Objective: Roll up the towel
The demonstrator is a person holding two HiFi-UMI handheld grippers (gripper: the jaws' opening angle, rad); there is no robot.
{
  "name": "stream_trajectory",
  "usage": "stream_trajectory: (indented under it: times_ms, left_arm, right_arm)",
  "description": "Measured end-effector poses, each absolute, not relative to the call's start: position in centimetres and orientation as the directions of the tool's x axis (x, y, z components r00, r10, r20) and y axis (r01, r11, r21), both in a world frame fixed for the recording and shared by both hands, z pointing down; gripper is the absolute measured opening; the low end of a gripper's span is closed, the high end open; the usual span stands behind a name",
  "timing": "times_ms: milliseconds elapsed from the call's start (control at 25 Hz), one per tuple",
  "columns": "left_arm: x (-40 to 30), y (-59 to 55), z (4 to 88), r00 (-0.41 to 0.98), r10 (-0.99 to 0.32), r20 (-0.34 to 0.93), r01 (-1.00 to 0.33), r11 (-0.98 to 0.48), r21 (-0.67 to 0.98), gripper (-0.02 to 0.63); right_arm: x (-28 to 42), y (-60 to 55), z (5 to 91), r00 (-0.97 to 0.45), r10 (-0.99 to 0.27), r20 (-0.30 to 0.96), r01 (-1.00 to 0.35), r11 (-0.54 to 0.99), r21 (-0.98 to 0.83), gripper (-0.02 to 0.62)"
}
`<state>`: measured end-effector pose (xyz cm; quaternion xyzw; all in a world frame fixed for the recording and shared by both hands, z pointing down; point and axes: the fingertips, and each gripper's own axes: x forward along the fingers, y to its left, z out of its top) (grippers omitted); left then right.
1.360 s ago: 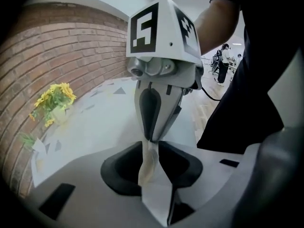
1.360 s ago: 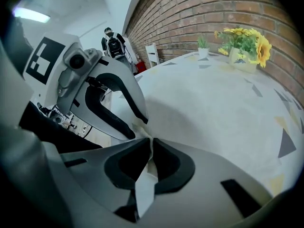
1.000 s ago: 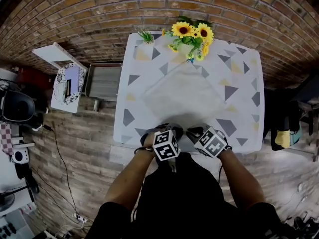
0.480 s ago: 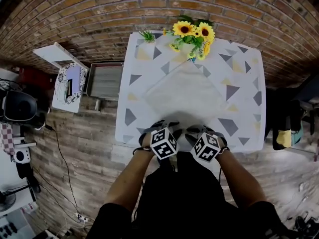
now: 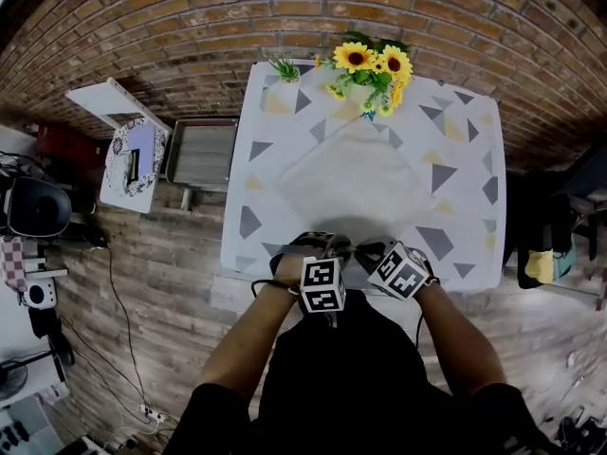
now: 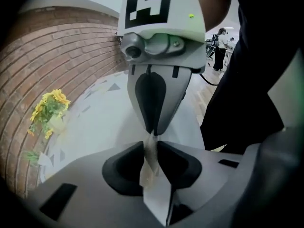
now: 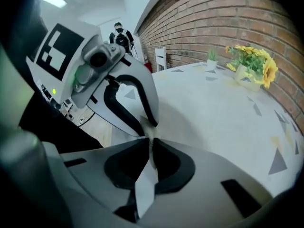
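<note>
Brick wall (image 5: 190, 17) behind, patterned table (image 5: 465, 159) in front. Left gripper (image 6: 151, 161) opening, thin upright edge of the towel (image 5: 356, 183) between its pads. Right gripper (image 7: 151, 159) closing, pinching the same near corner, tips almost touching the left's. Beyond, towel spread flat as a diamond mid-table. Sunflowers (image 5: 370, 64) at the far edge.

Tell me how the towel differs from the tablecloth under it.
The towel is plain and pale; the tablecloth bears grey and yellow triangles. The towel lies cornerwise like a diamond; the tablecloth lies square-on. The towel is smaller, covering only the tablecloth's middle. Both are light-coloured cloths.
</note>
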<state>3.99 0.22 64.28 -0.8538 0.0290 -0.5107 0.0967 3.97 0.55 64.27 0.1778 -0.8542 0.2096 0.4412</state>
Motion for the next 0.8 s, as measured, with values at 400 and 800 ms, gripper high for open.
stream_trajectory:
  times_ms: [400,800]
  left_arm:
    - [4.4,-0.2,64.4,0.544,0.082,0.835,-0.099,-0.982,0.161,0.035]
    - [4.4,-2.1,64.0,0.536,0.055,0.842,-0.126,-0.982,0.144,0.040]
  right_arm:
    - [3.6,0.6,62.1,-0.563,-0.156,0.811,-0.415,0.903,-0.115,0.081]
    - [4.4,-1.9,63.8,-0.510,-0.166,0.844,-0.414,0.908,-0.072,0.025]
